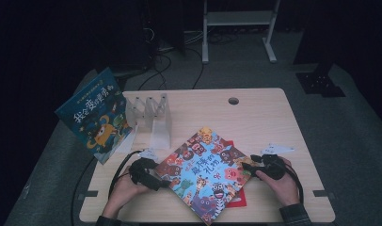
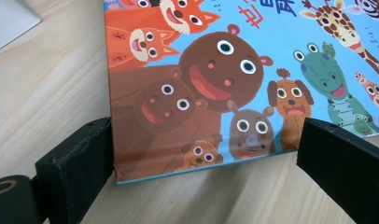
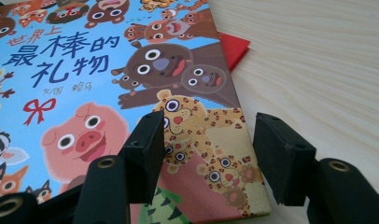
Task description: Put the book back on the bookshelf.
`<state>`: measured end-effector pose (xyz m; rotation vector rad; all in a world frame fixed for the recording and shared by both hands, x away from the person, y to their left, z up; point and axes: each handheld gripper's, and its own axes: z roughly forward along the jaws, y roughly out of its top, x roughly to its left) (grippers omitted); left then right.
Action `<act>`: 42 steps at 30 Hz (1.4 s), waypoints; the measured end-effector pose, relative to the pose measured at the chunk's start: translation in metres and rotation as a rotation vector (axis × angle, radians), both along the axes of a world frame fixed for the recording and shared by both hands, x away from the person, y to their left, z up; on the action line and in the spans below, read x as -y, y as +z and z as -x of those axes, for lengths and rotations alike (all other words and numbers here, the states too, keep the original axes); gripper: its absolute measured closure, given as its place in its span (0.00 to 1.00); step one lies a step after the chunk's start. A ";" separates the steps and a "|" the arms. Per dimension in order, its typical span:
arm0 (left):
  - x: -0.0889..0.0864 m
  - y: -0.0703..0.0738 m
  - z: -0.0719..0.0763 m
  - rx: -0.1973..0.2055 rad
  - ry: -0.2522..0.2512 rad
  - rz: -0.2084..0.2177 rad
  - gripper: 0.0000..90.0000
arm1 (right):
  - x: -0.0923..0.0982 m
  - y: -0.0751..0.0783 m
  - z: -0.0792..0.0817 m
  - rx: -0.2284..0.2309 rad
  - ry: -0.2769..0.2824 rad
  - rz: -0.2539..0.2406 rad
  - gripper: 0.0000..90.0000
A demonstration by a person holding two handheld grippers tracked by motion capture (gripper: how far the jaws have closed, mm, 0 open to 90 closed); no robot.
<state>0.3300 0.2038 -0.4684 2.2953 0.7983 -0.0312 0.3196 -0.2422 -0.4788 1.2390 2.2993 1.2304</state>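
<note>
Left gripper point(image 2: 201, 154) jaws apart, straddling a corner of the animal picture book point(image 1: 204, 172); right gripper point(image 3: 206, 154) jaws apart over the opposite corner. Book lies near desk point(image 1: 264, 117) front edge atop a red book point(image 1: 237, 200). Risk: pads skid on glossy cover, dragging it askew.

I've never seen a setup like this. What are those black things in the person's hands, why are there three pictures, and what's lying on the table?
A person holds a hand-held clamp in each hand: the left gripper and the right gripper. One picture looks down from above; the other two come from small cameras riding on each gripper, looking along its black jaws. On the wooden table lies a colourful animal picture book over something red. Both grippers sit at the book's edges with jaws open; nothing is clamped yet. A clear book rack stands behind, with a blue book leaning beside it.
</note>
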 end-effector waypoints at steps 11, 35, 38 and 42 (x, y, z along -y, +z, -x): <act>-0.005 0.001 0.014 -0.029 -0.002 -0.036 0.05 | -0.013 0.001 -0.009 0.008 0.033 0.004 0.48; 0.002 -0.003 -0.021 -0.065 -0.017 0.044 0.05 | -0.009 0.001 0.041 -0.011 0.116 0.033 0.85; 0.003 -0.005 -0.020 -0.083 -0.023 0.054 0.05 | -0.011 0.001 0.035 -0.006 0.111 0.040 0.85; 0.004 -0.010 -0.018 -0.128 -0.043 0.092 0.05 | -0.014 0.002 0.027 0.004 0.108 0.060 0.84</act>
